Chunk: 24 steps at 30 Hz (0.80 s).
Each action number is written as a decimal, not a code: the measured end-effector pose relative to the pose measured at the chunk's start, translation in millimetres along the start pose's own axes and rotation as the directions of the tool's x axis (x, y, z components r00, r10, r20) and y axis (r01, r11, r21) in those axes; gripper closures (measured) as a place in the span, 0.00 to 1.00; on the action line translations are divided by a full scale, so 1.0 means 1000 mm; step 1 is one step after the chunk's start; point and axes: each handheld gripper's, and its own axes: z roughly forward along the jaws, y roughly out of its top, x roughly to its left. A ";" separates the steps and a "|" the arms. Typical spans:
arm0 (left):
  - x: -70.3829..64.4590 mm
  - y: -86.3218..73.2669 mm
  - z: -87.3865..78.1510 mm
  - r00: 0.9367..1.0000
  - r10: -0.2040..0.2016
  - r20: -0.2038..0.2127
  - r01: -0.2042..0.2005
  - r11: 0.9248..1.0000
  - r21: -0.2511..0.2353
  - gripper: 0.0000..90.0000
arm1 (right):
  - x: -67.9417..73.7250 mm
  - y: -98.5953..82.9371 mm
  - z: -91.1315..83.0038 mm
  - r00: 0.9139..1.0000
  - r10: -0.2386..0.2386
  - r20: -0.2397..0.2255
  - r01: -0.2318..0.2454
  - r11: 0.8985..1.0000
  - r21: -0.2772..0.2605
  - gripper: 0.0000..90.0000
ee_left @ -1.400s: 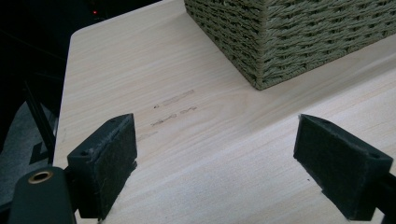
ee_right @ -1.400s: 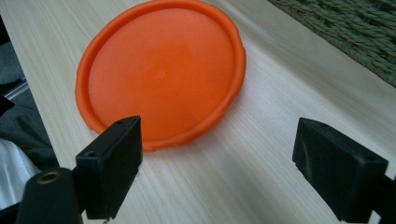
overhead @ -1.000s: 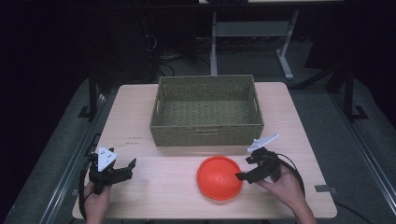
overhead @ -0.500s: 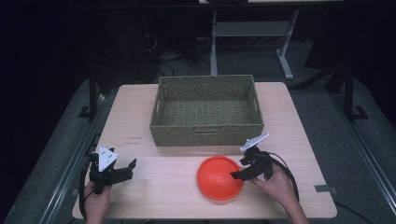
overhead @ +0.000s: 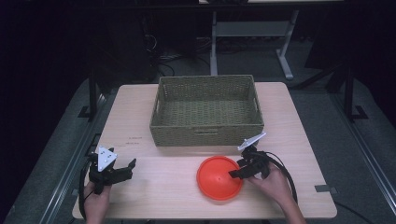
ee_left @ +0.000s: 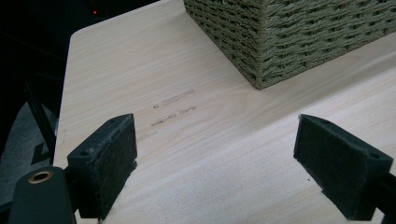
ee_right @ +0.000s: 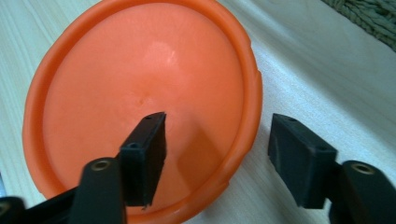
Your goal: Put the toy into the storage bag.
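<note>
Here, one orange plate point(overhead: 219, 177), one basket point(overhead: 207, 110).

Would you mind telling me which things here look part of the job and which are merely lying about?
In play, likely:
orange plate, its rim between the open right gripper jaws
wicker basket, empty

Idle:
left gripper, open over bare table

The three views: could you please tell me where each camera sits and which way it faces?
High view: above the person's side, facing forward and down on the table; both hands, left claw, right claw.
Left gripper view: on the left claw, open over bare wood, facing the basket corner.
Right gripper view: on the right claw, open astride the orange plate rim.
Shared: basket, plate.
</note>
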 end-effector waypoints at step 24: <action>-0.001 0.001 0.000 1.000 0.001 0.001 -0.001 1.000 -0.005 0.14 | -0.005 0.000 -0.003 0.999 0.041 -0.034 -0.041 0.999 -0.018 0.72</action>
